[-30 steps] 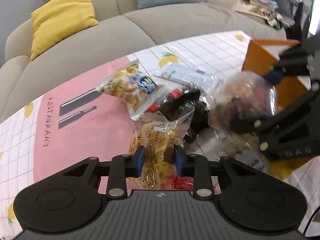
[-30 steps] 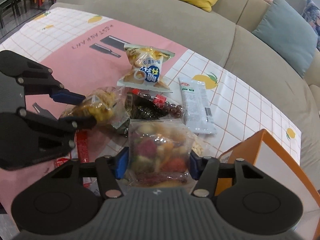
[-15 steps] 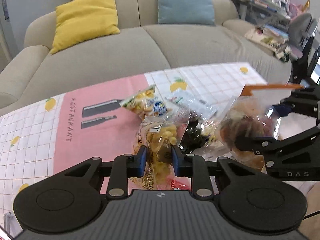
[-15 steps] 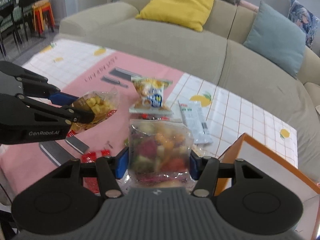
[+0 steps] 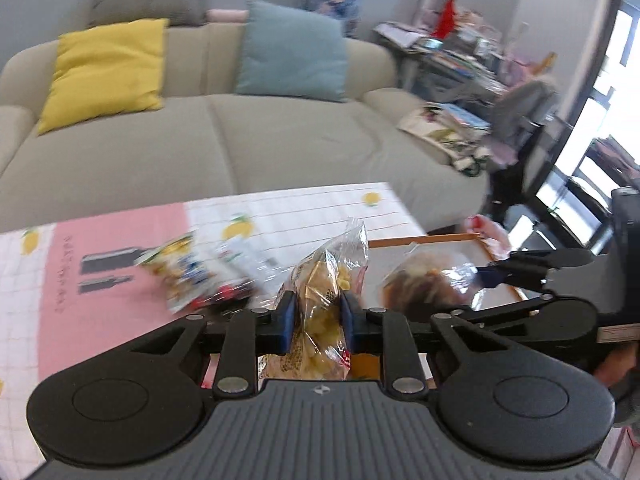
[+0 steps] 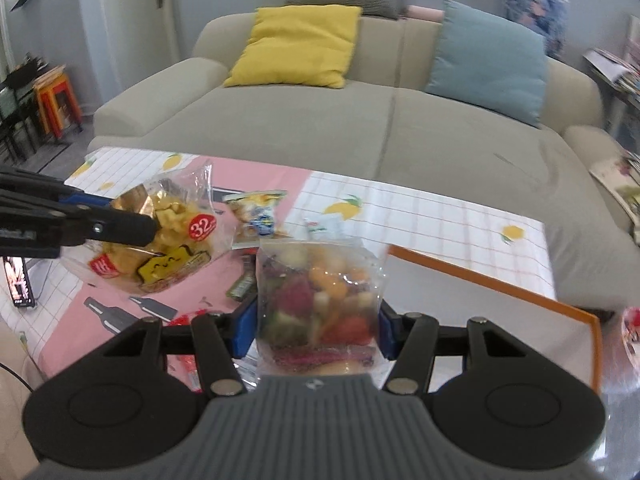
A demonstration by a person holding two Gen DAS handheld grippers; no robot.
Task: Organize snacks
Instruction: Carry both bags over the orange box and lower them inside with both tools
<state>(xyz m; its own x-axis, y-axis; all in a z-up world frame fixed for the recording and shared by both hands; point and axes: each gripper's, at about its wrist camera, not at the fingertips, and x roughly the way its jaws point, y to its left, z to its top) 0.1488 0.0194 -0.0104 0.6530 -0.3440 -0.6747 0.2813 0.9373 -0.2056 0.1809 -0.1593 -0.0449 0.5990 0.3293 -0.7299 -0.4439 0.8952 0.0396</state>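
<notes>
Crinkly film is the risk: left gripper (image 5: 316, 316) pinches yellow puff bag (image 5: 320, 300), right gripper (image 6: 316, 326) clamps mixed-fruit bag (image 6: 320, 300); either could slip short of orange box (image 6: 520, 292) at 3 o'clock.

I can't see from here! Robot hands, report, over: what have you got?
Left gripper shut on yellow snack bag. Right gripper shut on mixed fruit bag. Orange box ahead, unobstructed.

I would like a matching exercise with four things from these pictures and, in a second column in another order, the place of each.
Things:
1. yellow snack bag
2. mixed fruit bag
3. blue-label snack pack
4. yellow cushion

Places:
A. lying on the tablecloth
B. on the sofa
C. in the right gripper
D. in the left gripper

Pairs: 1-D, 2-C, 3-A, 4-B
</notes>
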